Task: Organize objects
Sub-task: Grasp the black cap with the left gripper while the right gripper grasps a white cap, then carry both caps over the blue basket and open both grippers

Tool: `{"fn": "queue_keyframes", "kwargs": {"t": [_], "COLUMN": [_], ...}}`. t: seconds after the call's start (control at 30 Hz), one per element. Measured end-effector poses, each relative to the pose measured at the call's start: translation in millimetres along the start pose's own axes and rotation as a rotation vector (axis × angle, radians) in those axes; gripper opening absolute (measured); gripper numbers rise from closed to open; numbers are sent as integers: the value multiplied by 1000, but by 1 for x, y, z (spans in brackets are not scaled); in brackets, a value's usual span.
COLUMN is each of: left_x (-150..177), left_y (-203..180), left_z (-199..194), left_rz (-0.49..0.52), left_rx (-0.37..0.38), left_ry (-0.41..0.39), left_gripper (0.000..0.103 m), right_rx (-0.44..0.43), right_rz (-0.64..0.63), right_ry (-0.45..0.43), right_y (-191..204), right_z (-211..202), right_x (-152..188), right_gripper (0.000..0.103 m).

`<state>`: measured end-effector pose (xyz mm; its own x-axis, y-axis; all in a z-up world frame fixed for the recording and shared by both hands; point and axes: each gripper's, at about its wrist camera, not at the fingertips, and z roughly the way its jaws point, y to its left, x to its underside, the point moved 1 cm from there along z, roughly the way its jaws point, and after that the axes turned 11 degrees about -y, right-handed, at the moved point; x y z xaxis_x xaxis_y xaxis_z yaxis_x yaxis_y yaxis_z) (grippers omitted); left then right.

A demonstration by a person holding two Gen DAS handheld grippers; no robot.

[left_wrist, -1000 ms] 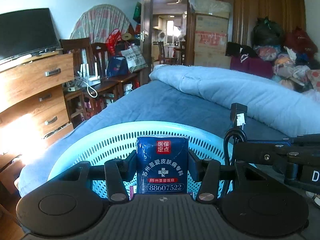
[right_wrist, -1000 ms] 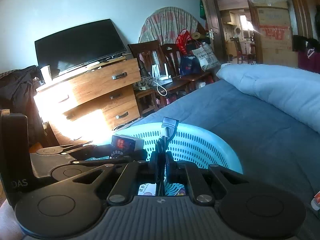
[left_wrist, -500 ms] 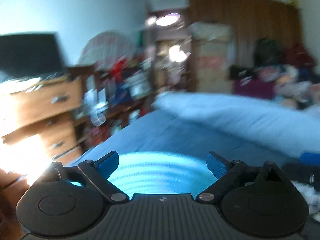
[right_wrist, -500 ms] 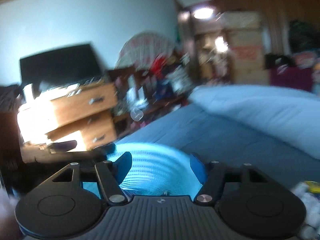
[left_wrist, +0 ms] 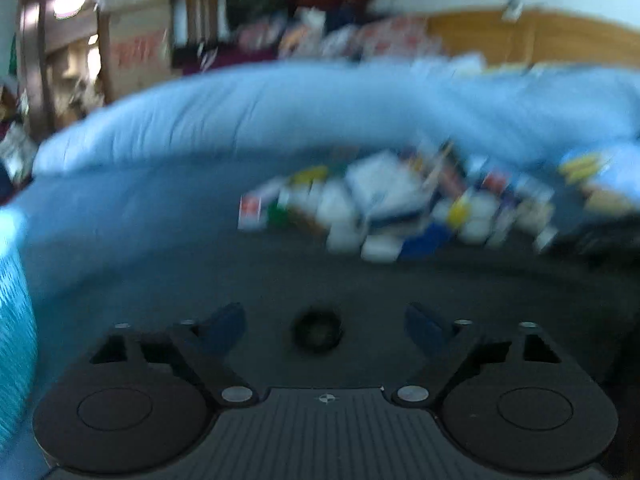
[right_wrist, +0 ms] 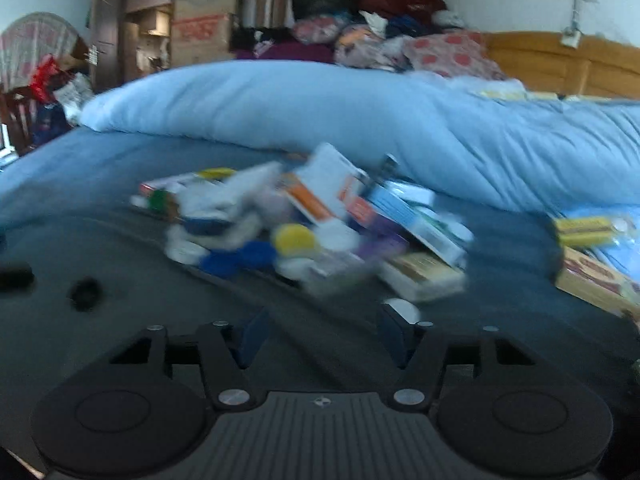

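Observation:
Both views are motion-blurred. A heap of small boxes, packets and bottle caps (right_wrist: 312, 224) lies on the dark blue bed sheet; it also shows in the left wrist view (left_wrist: 384, 212). My left gripper (left_wrist: 324, 328) is open and empty, with a small dark round object (left_wrist: 318, 330) on the sheet between its fingers. My right gripper (right_wrist: 320, 332) is open and empty, low over the sheet just short of the heap, with a small white cap (right_wrist: 402, 308) by its right finger. The turquoise basket (left_wrist: 12, 320) is at the far left edge of the left wrist view.
A light blue duvet (right_wrist: 360, 112) is bunched behind the heap. Yellow and tan boxes (right_wrist: 588, 248) lie at the right. A wooden headboard (right_wrist: 560, 60), piled clothes and cardboard boxes stand beyond. The small dark object also shows in the right wrist view (right_wrist: 85, 292).
Both grippers opened, releasing the blue tissue packet and the black cable over the basket, then swung right from the basket to face the heap on the bed.

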<state>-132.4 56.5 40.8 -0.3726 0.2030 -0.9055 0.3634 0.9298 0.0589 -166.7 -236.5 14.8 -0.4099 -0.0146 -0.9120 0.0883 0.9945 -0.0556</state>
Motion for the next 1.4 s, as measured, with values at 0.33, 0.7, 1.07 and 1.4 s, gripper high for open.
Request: {"fn": "queue_keyframes", "kwargs": {"t": [0.33, 0.7, 1.07, 1.4], "left_x": [21, 15, -70, -139], "left_y": [0, -15, 3, 131], "left_z": [63, 71, 10, -134], "left_rz": [-7, 20, -28, -118], "left_rx": [-4, 45, -52, -559], "left_ry": [66, 56, -165, -380], "left_gripper": [86, 55, 40, 40], "right_rx": [69, 36, -124, -620], "right_rz": [10, 88, 89, 23], "right_ry": [58, 131, -88, -341], "right_y": [-21, -31, -2, 172], "right_z": [69, 92, 40, -14], "right_x": [-3, 6, -67, -220], "right_gripper": [67, 34, 34, 34]}}
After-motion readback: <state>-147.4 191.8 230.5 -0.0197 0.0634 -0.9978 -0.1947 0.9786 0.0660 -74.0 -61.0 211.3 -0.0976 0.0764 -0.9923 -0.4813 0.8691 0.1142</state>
